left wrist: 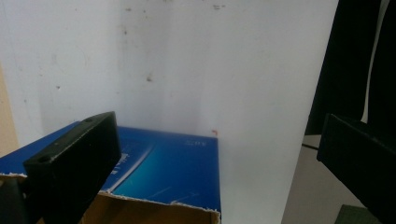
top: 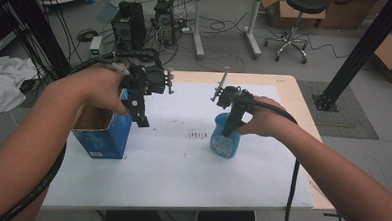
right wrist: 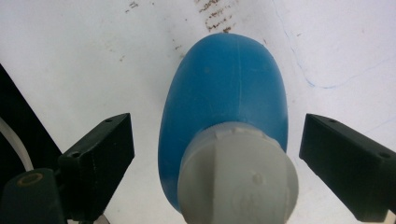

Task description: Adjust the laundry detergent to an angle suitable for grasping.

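Jaws of the right gripper stand spread either side of the blue bottle's grey cap mid-table, so closing squarely on the neck looks wise, while the left gripper hangs spread over the blue box.

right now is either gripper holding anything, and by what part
Nothing is held. The right gripper is open astride the blue bottle's grey cap; the left gripper is open above the blue box.

The high camera is looking forward and down over the whole bench. Each riding camera is peering closely along its own hand-held gripper's jaws at the bench's white top, which the high view is sharing.
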{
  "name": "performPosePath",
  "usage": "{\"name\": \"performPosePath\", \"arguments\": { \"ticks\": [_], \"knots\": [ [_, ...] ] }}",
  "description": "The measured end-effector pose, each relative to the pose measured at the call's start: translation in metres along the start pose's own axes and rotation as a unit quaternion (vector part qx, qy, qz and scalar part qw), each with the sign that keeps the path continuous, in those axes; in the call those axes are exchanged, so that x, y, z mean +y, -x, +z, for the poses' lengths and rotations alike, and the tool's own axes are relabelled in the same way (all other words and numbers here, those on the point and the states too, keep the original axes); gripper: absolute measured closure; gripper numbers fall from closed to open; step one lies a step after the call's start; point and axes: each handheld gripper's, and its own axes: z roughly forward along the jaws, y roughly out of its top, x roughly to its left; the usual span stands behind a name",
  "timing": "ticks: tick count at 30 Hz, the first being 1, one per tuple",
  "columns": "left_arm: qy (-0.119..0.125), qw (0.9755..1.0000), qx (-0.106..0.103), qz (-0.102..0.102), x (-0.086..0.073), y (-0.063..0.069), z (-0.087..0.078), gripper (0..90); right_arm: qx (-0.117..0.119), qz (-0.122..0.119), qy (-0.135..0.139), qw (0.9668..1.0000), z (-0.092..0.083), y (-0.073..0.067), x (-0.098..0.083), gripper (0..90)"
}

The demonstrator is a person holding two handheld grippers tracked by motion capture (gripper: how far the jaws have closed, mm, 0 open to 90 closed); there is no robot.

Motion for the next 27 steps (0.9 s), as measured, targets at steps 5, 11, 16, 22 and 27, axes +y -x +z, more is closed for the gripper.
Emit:
{"name": "performPosePath", "arguments": {
  "ticks": [5,11,16,22,27],
  "knots": [
    [-0.002,1.0000,-0.001,0.001,0.001,0.000,0.001,0.1,-0.004,0.004,0.003,1.0000,-0.004,0.002,-0.001,6.1],
    [-0.001,1.0000,-0.002,-0.001,-0.001,0.000,0.003,0.1,-0.004,-0.001,0.005,1.0000,-0.007,0.002,-0.001,4.0],
    [-0.001,1.0000,-0.002,-0.002,-0.002,-0.001,0.003,0.1,-0.006,-0.010,0.006,0.9999,-0.012,0.000,0.000,1.3],
    [-0.001,1.0000,-0.002,-0.001,-0.002,-0.001,0.002,0.1,-0.008,-0.024,0.015,0.9996,-0.019,-0.001,-0.002,0.0],
    [-0.003,1.0000,-0.003,0.000,-0.002,-0.001,0.003,0.1,-0.007,-0.038,0.018,0.9991,-0.028,-0.002,-0.002,0.0]
  ]
}}
